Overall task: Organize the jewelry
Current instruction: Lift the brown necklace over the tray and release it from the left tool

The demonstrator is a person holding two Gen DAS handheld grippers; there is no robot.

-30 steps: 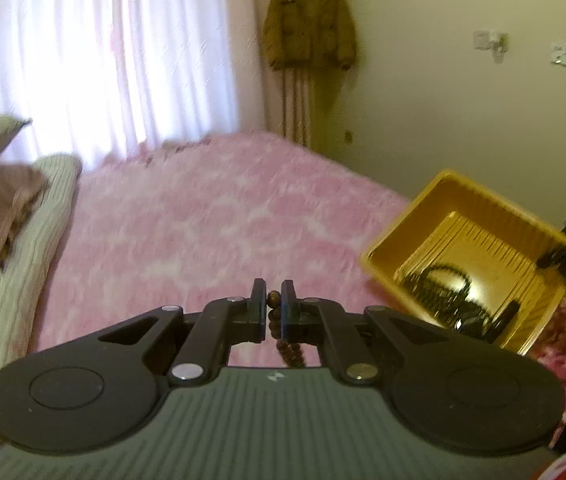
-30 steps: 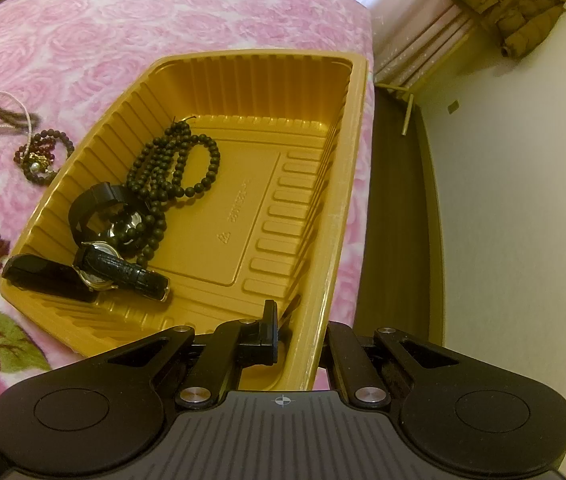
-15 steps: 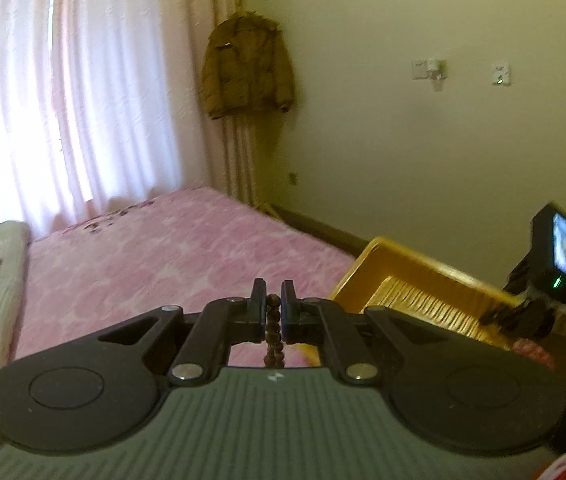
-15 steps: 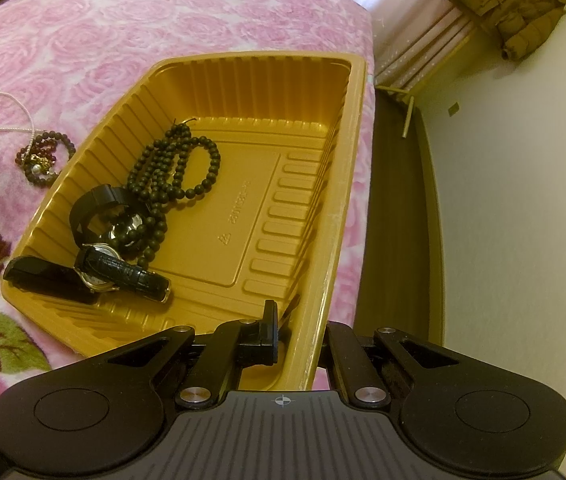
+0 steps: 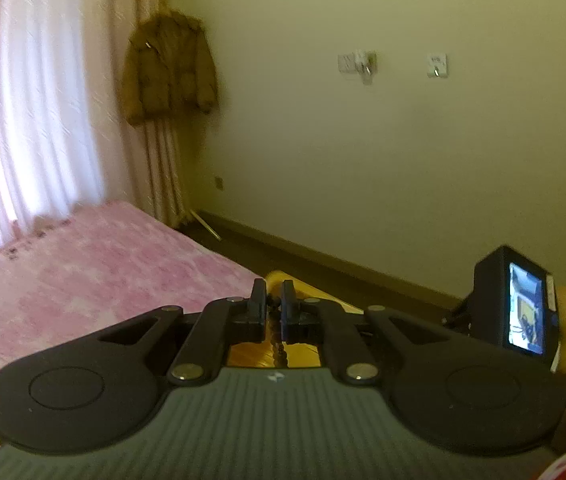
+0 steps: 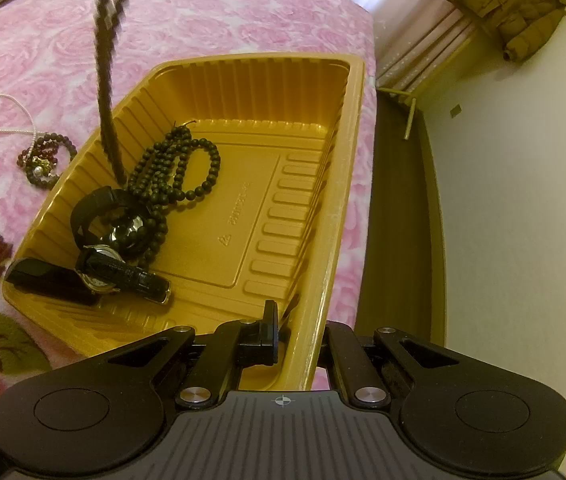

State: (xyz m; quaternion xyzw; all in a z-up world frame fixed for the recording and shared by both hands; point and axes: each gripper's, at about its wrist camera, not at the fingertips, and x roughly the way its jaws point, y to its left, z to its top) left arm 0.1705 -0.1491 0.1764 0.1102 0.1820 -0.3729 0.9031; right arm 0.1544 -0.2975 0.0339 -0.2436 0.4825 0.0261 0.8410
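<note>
**Jewelry partly gathered into a yellow tray, one bead strand on its way**

Jewelry was being collected from a pink bedspread (image 6: 211, 40) into a yellow plastic tray (image 6: 347, 128) that lay on the bed near its edge. Inside the tray, toward its left end, a coiled string of dark beads (image 6: 175, 168) was seen, along with a watch with a black strap (image 6: 123, 274) and a further black band (image 6: 95, 208) partly tangled with the beads. These pieces could be judged as already put away.

A long brown bead strand (image 6: 107, 92) was seen hanging down over the tray's left side, its lower end close above the pieces inside; whether it touched them could not be told. In the left wrist view the left gripper (image 5: 273, 308) was shown clamped on the top of this strand, with the beads pinched between its nearly closed jaws and the tray visible below. The strand had not yet been let go.

The right gripper (image 6: 301, 336) was shown clamped on the tray's near wall, one finger inside and one outside, apparently to steady it.

Two pieces were left on the bedspread just beside the tray's left wall: a small dark red bead bracelet (image 6: 45, 160) and a thin pale pearl-like string (image 6: 3, 120). The task was judged to be past halfway, with the strand to be released and those two pieces to be fetched.
</note>
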